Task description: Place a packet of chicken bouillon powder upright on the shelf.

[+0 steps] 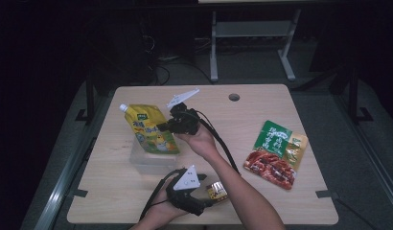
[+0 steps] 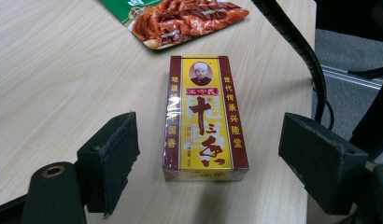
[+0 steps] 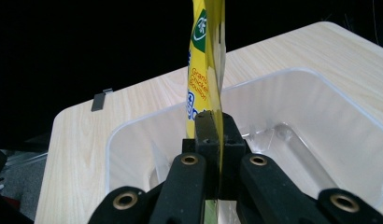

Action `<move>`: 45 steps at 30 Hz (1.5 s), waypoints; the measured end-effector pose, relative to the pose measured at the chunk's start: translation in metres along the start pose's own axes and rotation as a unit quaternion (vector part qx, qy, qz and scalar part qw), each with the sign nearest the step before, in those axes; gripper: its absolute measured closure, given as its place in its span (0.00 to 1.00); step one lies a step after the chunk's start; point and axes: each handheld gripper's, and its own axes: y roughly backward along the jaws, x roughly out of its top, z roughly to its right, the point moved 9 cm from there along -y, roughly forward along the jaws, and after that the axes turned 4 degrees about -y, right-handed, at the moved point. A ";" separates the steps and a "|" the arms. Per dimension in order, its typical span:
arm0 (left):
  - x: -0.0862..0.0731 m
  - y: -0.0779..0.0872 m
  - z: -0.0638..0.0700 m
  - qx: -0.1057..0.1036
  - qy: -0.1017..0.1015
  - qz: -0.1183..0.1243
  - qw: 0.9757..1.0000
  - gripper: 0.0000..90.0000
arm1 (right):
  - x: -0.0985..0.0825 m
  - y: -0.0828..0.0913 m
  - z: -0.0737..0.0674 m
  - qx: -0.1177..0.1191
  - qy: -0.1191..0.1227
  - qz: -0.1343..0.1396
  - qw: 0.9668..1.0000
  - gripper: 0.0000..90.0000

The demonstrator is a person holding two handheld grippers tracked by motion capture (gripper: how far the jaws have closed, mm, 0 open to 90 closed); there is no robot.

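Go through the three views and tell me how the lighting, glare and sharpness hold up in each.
High view: dim, surroundings nearly black, only the table lit, yellow pouch soft. Left gripper view: bright and even, spice box sharp with faint wrap sheen, open jaws blurred at the edges. Right gripper view: background black, clear tub washed pale, near jaws crisp.
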 end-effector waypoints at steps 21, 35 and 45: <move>-0.003 -0.001 0.002 -0.006 -0.003 -0.004 1.000 0.22 | 0.003 -0.007 -0.001 0.000 -0.046 0.020 0.999 1.00; -0.003 -0.002 0.004 -0.007 -0.007 -0.006 1.000 0.22 | -0.011 -0.017 -0.001 -0.011 -0.038 0.006 0.999 1.00; -0.004 -0.003 0.006 -0.010 -0.007 -0.008 1.000 0.22 | -0.019 -0.015 -0.003 -0.016 -0.003 0.001 1.000 1.00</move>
